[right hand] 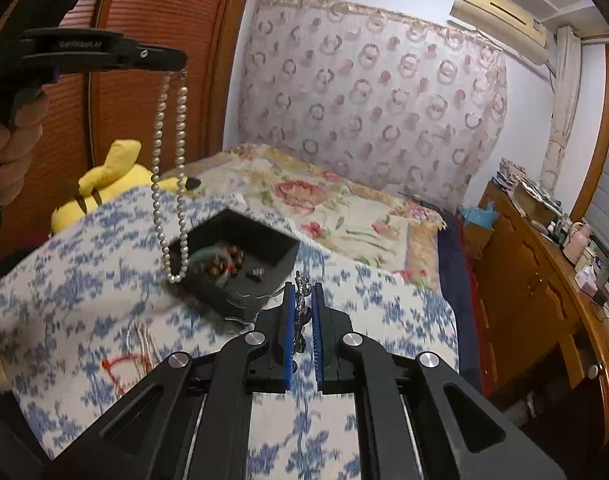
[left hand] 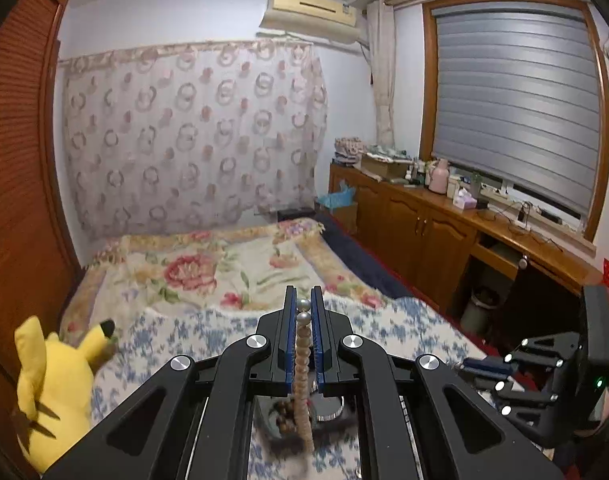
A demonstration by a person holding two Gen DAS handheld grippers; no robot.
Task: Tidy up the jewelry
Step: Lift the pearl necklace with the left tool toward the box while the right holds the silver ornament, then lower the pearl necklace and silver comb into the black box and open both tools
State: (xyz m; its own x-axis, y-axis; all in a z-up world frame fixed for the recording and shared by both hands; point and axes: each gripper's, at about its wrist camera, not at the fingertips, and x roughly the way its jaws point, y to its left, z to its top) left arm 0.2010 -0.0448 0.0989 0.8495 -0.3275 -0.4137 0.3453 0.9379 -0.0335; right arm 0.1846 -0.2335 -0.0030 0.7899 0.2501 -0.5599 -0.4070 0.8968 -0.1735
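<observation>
So the pearl necklace [right hand: 170, 176] is hanging in a long doubled loop from my left gripper [right hand: 172, 65], fingers pinched on the top of the strand. From the left wrist view you can see a couple of pearls [left hand: 303, 310] poking up between the blue pads [left hand: 290, 336]. The bottom of the loop dangles right over the near left corner of the black box [right hand: 272, 254], which sits on the blue flowered blanket [right hand: 384, 312] on the bed. There's already a brown bead bracelet [right hand: 220, 264] and a small dark piece [right hand: 257, 273] inside the box.

My right gripper [right hand: 302, 300] is low over the blanket, just in front of the box, fingers squeezed on some sparkly little thing [right hand: 302, 280]. Looks like a brooch or earring, honestly too blurry to say.

What worries me: the necklace loop is lined up with the box wall, not the middle, so if I lower from here I'd guess half of it drapes over the edge and slides out onto the blanket. It also swings easily, so any quick move makes aiming worse. And the two grippers are heading for the same small box, so they could bump, or the sparkly piece could snag the strand. There's also red thread [right hand: 118, 364] lying on the blanket on the left, one more thing to catch on.
</observation>
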